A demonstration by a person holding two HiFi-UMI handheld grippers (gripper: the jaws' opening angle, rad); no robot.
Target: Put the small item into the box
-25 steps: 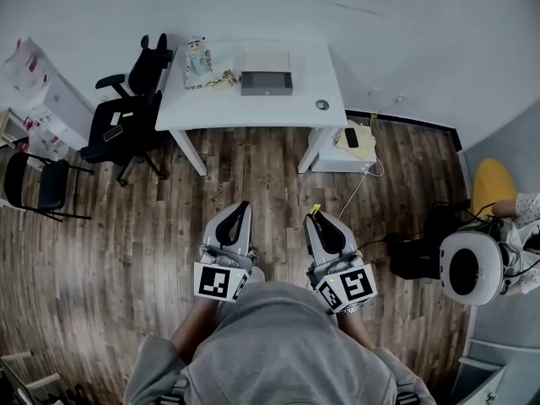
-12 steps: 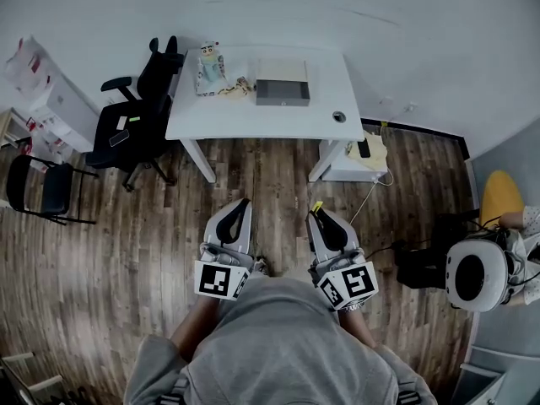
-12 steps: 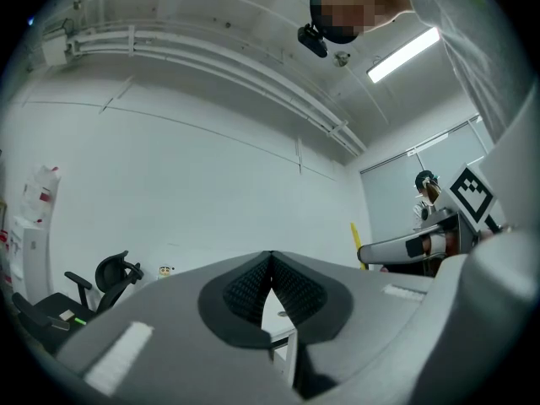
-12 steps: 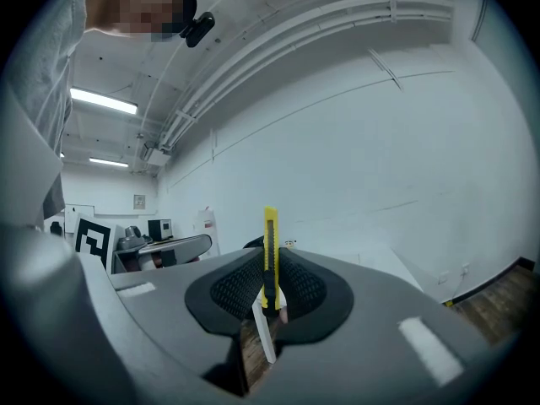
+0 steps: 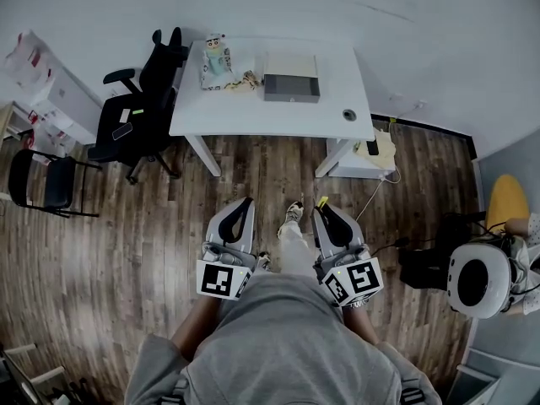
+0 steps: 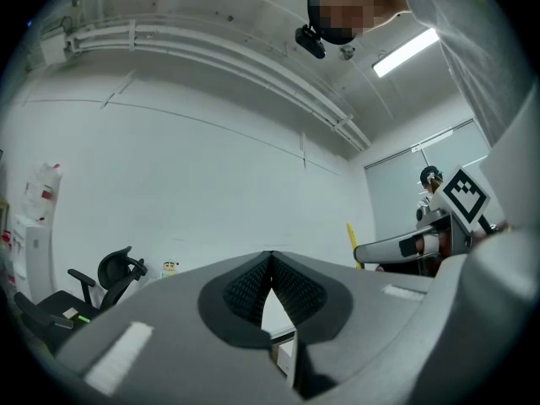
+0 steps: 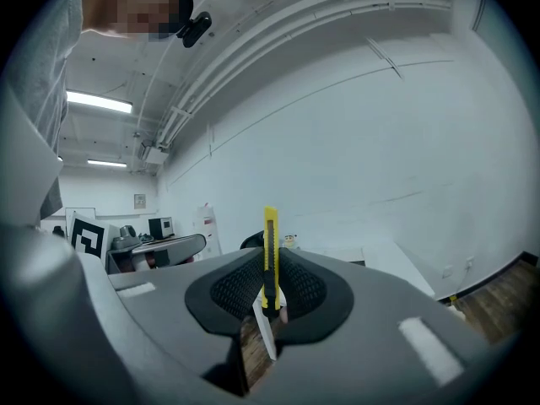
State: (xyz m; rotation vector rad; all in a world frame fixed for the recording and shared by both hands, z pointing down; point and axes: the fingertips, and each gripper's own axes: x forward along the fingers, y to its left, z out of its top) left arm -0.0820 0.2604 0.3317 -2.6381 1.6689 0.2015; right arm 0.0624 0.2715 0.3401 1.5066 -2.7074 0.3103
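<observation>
Yellow knife [image 7: 269, 256] is pinched tight in the right gripper [image 5: 324, 213], near the person. The left gripper [image 6: 270, 261] is squeezed closed with nothing in it. The box [image 5: 291, 88] sits far away on the white table [image 5: 270, 118].

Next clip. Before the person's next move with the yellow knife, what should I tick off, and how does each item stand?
1. Grip: right tongs clamped on the yellow utility knife: ok.
2. Spare side: left tongs shut, nothing between them: ok.
3. Target: box sits on the white table: ok.
4. Opening: whether the box is open on top: cannot tell.
5. Reach: not ok; the table stands far ahead across the wooden floor.
</observation>
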